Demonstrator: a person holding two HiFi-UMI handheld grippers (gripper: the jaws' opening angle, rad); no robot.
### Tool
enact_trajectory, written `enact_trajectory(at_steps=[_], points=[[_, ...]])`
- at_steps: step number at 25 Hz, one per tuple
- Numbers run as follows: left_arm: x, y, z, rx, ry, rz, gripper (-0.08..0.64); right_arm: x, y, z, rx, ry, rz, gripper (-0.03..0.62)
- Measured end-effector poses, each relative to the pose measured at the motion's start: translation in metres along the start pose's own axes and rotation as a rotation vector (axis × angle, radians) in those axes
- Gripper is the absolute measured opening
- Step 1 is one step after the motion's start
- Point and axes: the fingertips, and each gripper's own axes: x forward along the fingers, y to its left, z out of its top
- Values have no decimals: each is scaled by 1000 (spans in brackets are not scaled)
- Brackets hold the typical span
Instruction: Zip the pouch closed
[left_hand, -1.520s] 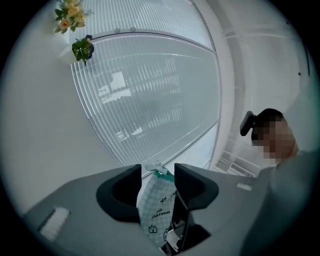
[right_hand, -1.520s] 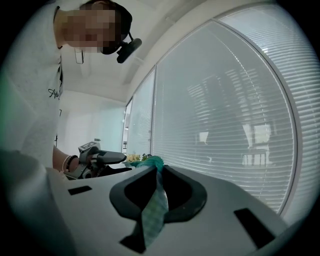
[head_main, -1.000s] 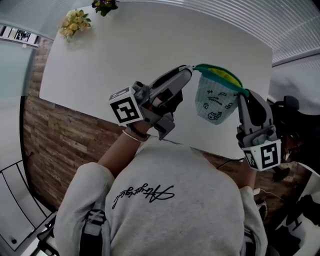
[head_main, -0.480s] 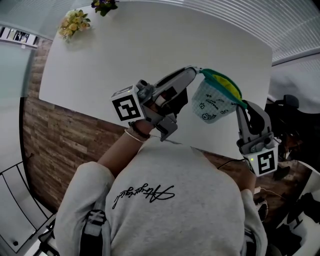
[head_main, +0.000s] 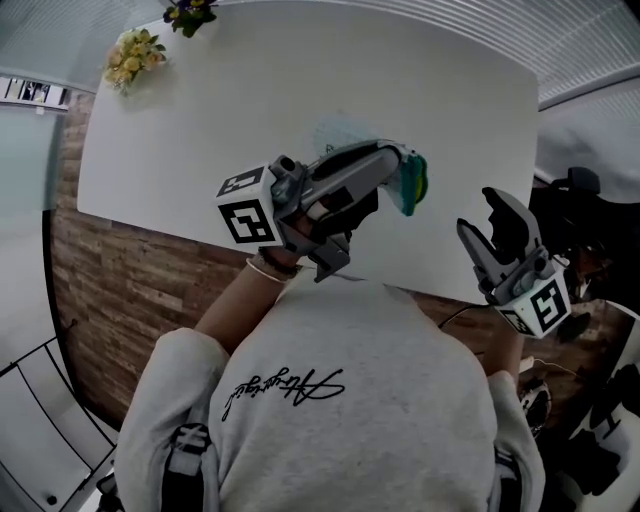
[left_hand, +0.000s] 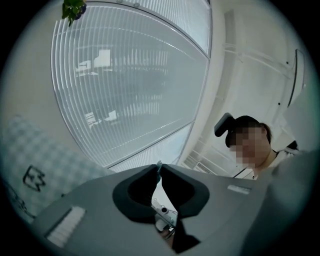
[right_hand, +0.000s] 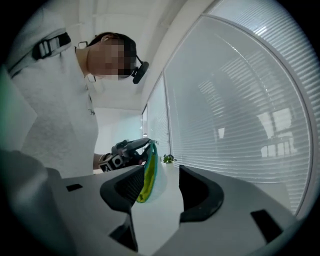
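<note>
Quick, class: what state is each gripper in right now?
Left gripper: jaws just closed, pinching the pouch at its edge.
Right gripper: jaws just opened, nothing between them.

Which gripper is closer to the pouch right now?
Left. The left gripper has just closed its jaws on the pouch, gripping its edge. The right gripper, jaws just opened and empty, sits apart on the pouch's right.

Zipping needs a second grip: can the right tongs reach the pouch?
Probably yes. The right tongs, just opened and empty, point at the pouch with nothing between; the left tongs, just closed on its edge, hold it up.
</note>
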Motion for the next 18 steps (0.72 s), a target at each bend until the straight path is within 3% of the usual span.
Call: enact_trajectory(at_steps=[4,7,14,18], points=[[-2,4,-7,42,39,22,31,10,-9,26,10,-57,-23,113],[-6,8,-13,83,64,46,31,34,-13,29,42,2,-50,60],[-11,16,-21,155,70,62,31,66,-4,18,528,53,64,76],[-10,16,-24,205,86,54,31,71,2,13,623,108,141,86]])
